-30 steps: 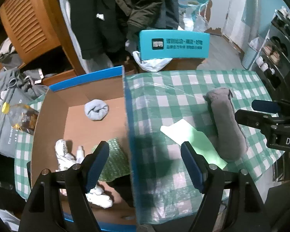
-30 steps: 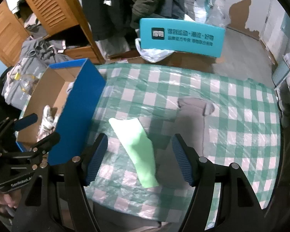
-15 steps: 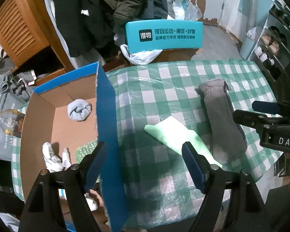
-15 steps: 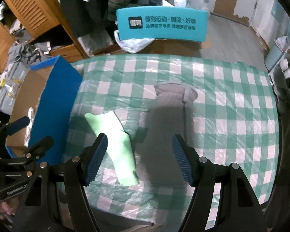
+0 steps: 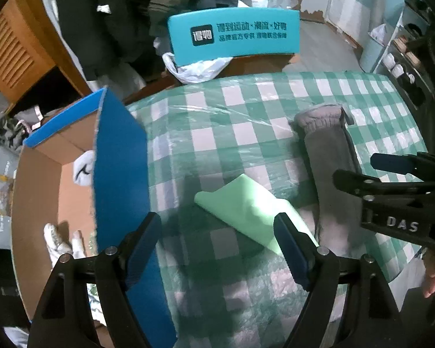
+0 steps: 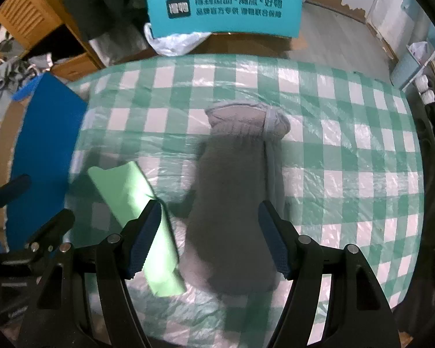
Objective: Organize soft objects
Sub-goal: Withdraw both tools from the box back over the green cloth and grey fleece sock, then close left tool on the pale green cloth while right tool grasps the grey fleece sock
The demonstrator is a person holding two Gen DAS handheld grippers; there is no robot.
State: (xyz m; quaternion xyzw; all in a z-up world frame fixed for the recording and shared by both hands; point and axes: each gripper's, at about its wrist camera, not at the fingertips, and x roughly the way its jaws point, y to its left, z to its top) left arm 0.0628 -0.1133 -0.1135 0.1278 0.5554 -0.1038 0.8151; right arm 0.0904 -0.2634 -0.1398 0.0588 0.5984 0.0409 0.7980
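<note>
While both handheld grippers hover over a desk (image 6: pixel 348 156) covered in a green-and-white checked cloth under clear plastic, neither one holds anything. Seen from its own camera, the left gripper (image 5: pixel 217 246) has its blue-padded jaws spread wide apart, framing the near end of a flat, pale green soft cloth piece (image 5: pixel 246 206) that lies on the desk. Its left jaw is just in front of the blue outer wall of an open cardboard box (image 5: pixel 119 168) standing at the desk's left side.

Inside the box, a white rolled sock (image 5: pixel 83 168) sits against the far part of the floor, and a white crumpled fabric item (image 5: pixel 55 242) lies nearer the camera.

To the right of the green piece, a long grey fuzzy sock (image 6: pixel 235 191) lies flat, its ribbed cuff pointing toward the far edge of the desk. The right gripper (image 6: pixel 210 240) is directly over the sock's near half, jaws wide open on either side of it; whether they touch it cannot be told. The green piece (image 6: pixel 136 217) lies just beside the sock, partly under the right gripper's left jaw.

Beyond the desk stands a teal chair back with dark printed characters (image 6: pixel 223 7), and a white plastic bag (image 6: pixel 174 39) lies under it.
</note>
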